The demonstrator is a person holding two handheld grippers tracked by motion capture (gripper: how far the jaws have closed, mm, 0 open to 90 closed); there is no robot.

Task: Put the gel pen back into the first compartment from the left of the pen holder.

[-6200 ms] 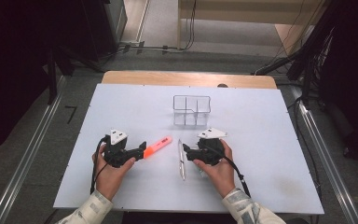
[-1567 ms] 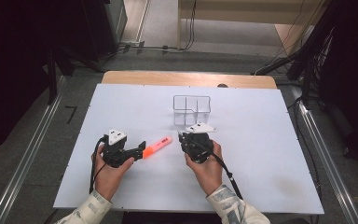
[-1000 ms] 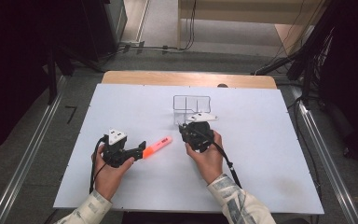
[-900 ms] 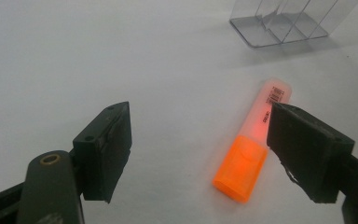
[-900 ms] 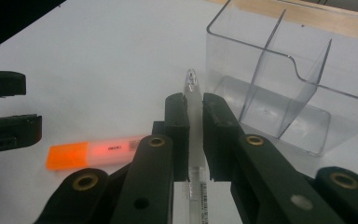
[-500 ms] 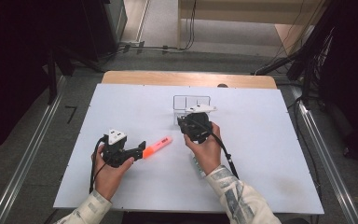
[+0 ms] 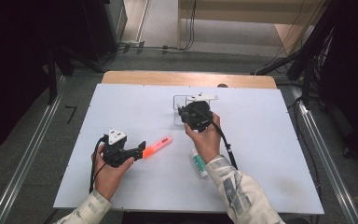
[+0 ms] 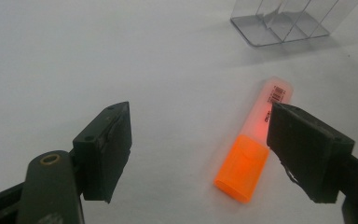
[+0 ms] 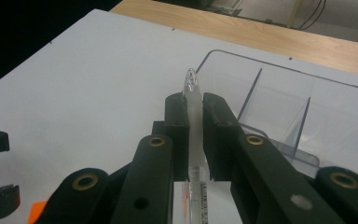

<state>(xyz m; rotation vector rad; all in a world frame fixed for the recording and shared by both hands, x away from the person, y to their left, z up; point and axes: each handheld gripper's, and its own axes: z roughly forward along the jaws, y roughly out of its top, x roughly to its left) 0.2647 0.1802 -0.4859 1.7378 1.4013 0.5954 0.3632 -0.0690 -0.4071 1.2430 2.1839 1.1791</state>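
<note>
High view shows the right gripper (image 7: 192, 112) raised over the white table (image 7: 270, 154), at the near-left corner of the clear organizer (image 7: 179, 100). Its jaws are closed on a clear pen (image 9: 192, 86). Right gripper view makes this plain: both black pads press on the pen's barrel from the two sides, and the rounded end of the pen stands out above the jaw tips. The lower part of the barrel, with small print on it, runs down between the jaw arms toward the camera. Just beyond and to the right of the jaw tips is the organizer, with its upright dividers making compartments; the pen is outside it, near its left wall, and I cannot tell if they touch.

The left gripper (image 7: 137, 150) rests low on the table in the person's left hand (image 7: 109, 170), well apart from the right gripper. Left gripper view shows its jaws wide open, with nothing pressed between them. An orange highlighter (image 8: 254, 147) lies flat on the table in front of them, closer to the right jaw, its orange cap toward the gripper and its paler body pointing away toward the organizer. Beside the person's right forearm, on the near side of the right gripper, a small white tube with green print (image 7: 198, 164) lies on the table.
</note>
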